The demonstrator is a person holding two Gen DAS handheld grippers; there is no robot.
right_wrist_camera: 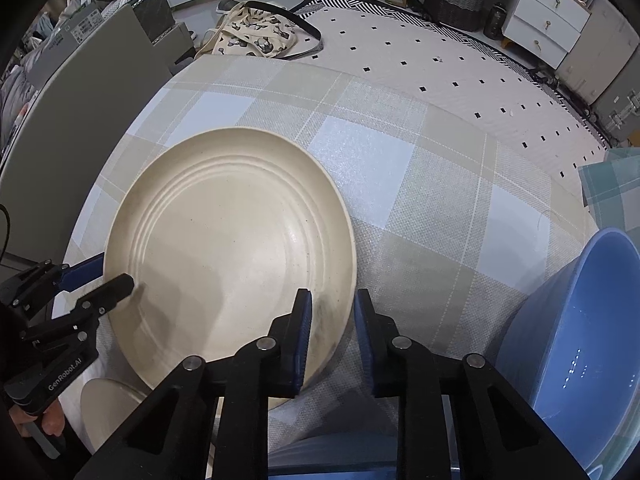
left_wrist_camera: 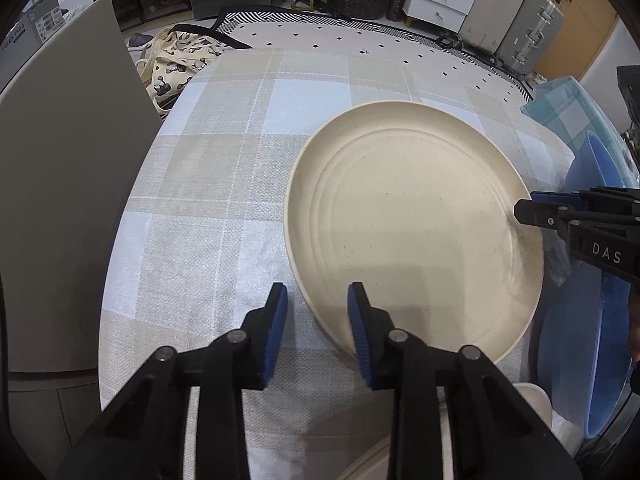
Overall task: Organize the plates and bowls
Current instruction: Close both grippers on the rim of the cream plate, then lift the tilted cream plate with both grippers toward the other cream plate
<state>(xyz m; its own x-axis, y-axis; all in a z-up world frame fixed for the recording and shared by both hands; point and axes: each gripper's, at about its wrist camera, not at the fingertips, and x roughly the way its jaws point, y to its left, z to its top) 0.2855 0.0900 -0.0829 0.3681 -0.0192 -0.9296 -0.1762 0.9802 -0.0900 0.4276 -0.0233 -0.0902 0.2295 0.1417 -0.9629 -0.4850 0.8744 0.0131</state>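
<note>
A large cream plate (left_wrist_camera: pixel 412 220) with ridged rings lies on the checked tablecloth; it also shows in the right wrist view (right_wrist_camera: pixel 228 256). My left gripper (left_wrist_camera: pixel 318 300) is open, its jaws straddling the plate's near-left rim, one finger over the plate and one outside it. My right gripper (right_wrist_camera: pixel 332 306) is open, its jaws straddling the plate's right rim; from the left wrist view it (left_wrist_camera: pixel 524 210) reaches in at the plate's right edge. A blue bowl (right_wrist_camera: pixel 580 356) stands to the right, also in the left wrist view (left_wrist_camera: pixel 584 344).
Another cream dish (right_wrist_camera: pixel 108 408) lies near the table's front, also visible in the left wrist view (left_wrist_camera: pixel 532 404). A grey chair back (left_wrist_camera: pixel 60 160) stands at the left. A patterned bag (right_wrist_camera: pixel 256 36) lies on the floor beyond the table (left_wrist_camera: pixel 192 216).
</note>
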